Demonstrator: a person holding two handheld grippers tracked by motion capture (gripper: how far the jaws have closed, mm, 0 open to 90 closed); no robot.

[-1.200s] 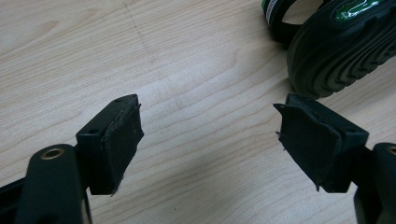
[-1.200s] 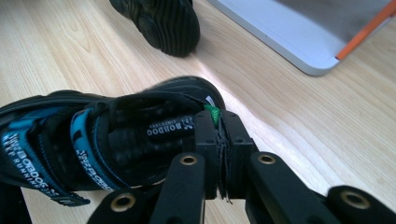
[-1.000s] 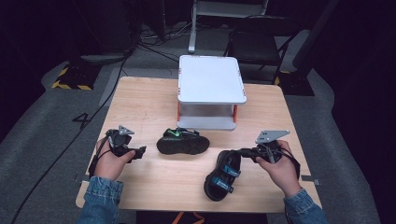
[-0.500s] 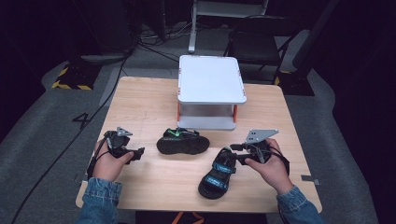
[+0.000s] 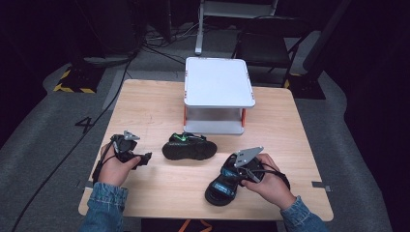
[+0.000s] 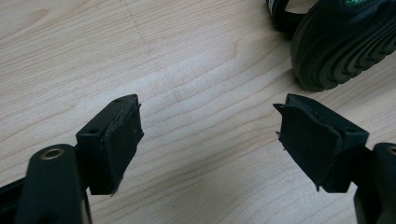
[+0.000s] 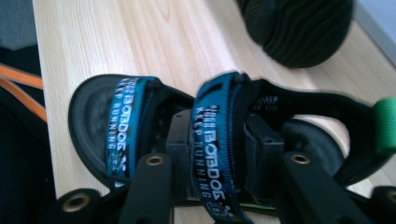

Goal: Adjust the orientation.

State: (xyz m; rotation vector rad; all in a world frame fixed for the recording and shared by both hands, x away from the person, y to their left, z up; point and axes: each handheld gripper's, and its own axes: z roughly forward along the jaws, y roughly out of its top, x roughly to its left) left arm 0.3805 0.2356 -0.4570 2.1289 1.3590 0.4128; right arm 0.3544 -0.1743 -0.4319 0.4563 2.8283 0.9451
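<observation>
Near the table's (image 5: 159,104) front edge, the right gripper (image 7: 219,154) has its jaws astride the blue middle strap of the nearer sandal (image 5: 223,186); they have just been closing, with that strap between them. Whether the pads actually press it is hard to tell (the strap hides them). That sandal's heel is covered by the right hand (image 5: 270,181) in the high view. Since a second ago, sandal and hand have slid leftward. The other sandal (image 5: 189,147) lies before the white stand (image 5: 218,94). The left gripper (image 6: 210,140) hovers wide apart, empty.
</observation>
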